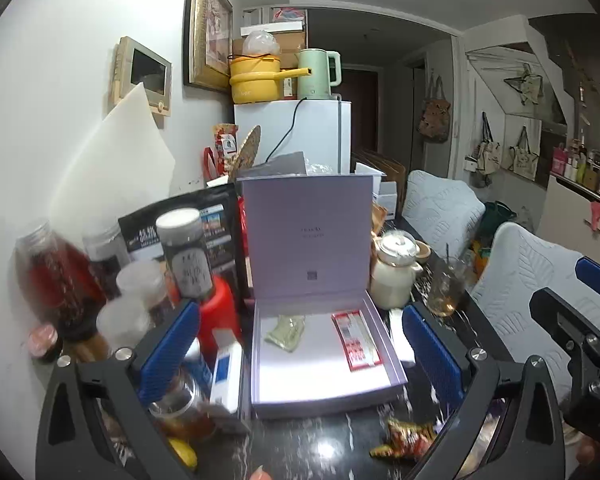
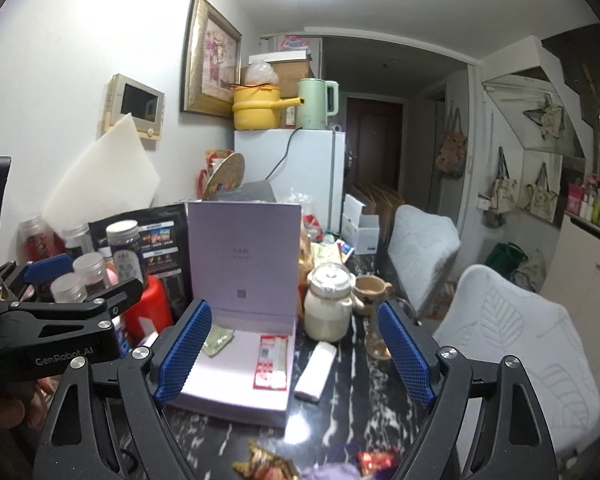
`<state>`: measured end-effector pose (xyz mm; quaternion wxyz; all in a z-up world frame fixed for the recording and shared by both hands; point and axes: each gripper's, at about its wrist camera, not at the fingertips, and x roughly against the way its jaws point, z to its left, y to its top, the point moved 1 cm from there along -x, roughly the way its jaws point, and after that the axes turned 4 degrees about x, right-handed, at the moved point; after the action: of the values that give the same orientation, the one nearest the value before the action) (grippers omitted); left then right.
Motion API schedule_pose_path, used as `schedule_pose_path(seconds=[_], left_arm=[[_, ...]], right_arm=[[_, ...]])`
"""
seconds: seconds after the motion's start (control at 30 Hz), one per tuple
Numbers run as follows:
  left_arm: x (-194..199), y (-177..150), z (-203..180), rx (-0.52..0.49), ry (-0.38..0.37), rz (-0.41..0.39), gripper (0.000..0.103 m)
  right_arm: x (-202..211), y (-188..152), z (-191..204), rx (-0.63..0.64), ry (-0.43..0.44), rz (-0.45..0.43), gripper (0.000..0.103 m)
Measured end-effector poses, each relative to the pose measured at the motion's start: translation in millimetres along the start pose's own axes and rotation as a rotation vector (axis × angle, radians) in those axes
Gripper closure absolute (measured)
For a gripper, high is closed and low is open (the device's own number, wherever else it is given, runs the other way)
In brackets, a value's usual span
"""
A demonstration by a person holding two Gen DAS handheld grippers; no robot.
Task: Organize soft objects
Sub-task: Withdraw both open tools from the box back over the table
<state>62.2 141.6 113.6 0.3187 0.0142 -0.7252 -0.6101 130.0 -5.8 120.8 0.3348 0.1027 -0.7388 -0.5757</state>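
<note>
A black marble-patterned bench [image 2: 340, 412] with white veining carries everything, and on it sits an open pale lilac cardboard box [image 1: 324, 388] with its lid standing upright at the back, the tray lit bright white. Inside the tray lie a flat red-and-white paper packet [image 1: 356, 340] toward the right side and, apart from it near the back left, a small crumpled pale green sachet [image 1: 286, 330]. Right of the box stands a cream ceramic teapot with a round lid [image 1: 394, 276], and just beside the box's right wall lies a white rectangular block [image 2: 315, 372]. Left of the box is a red plastic container [image 1: 220, 320] among clear jars. In front of the box, on the bare bench, a crinkled orange-and-red foil snack packet [image 1: 406, 440] lies close to the near edge; a soft purple object [image 2: 334, 470] shows at the bottom of the right wrist view, blurred. The left gripper [image 1: 300, 352] hovers over the box with its blue ribbed fingers [image 1: 170, 354] spread wide and holding nothing; the right gripper [image 2: 296, 354] likewise has its fingers [image 2: 406, 354] wide apart and empty, above the bench's front part.
</note>
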Motion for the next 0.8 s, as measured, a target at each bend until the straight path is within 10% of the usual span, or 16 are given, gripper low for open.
schedule_pose_path(seconds=[0.8], left_arm=[[77,-115,-30,-0.098,-0.148,0.096,0.0]], right_arm=[[106,-122,16,-0.042,-0.026,0.129,0.017]])
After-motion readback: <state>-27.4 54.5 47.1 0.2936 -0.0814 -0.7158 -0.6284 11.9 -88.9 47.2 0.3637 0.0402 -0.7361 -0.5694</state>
